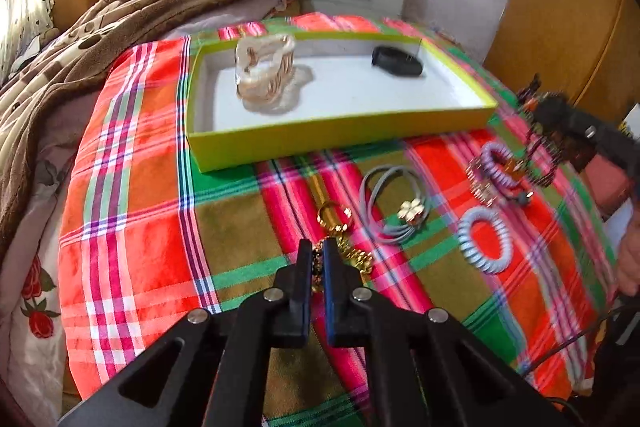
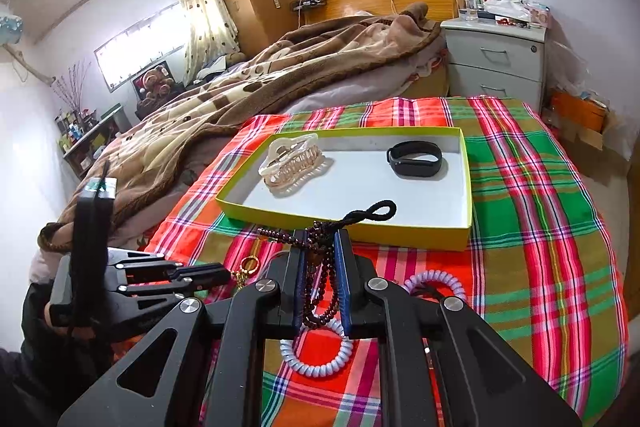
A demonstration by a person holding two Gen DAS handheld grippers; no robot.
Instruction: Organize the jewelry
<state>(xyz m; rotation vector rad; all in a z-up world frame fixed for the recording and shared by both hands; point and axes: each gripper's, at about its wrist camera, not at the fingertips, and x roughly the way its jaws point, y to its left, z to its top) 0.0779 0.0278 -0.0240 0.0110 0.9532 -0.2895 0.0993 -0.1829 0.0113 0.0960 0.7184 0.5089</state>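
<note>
Jewelry lies spread over a plaid cloth [image 2: 532, 187] on the bed, part of it already in a shallow yellow-green box [image 2: 404, 233] with a white floor. No brand, label or readable writing shows on any piece.

Two things sit in the box: one translucent beige claw hair clip [image 2: 292, 163] toward its left side and one black fitness band [image 2: 416, 158] toward its right, well apart.

On the cloth in front of the box lie one gold ring-and-chain piece [image 1: 340, 227], one grey cord bracelet with a white flower charm [image 1: 394, 205], and two pale coiled hair ties: a blue one [image 1: 484, 241] and a lilac one [image 1: 498, 167] farther right, the latter blurred among small metal bits that cannot be told apart.

The left claw [image 1: 318, 259] tilts steeply down onto the cloth, its jaws clenched on the near end of the gold chain piece, which shows between the tips. In the right wrist view it reaches in level from the left, close to the gold ring.

The right claw [image 2: 322, 247] points down at a shallower slope toward the box's near wall and grasps one string of dark red beads [image 2: 320, 279] with a black cord loop; the beads hang between its jaws above the blue coiled tie.
</note>
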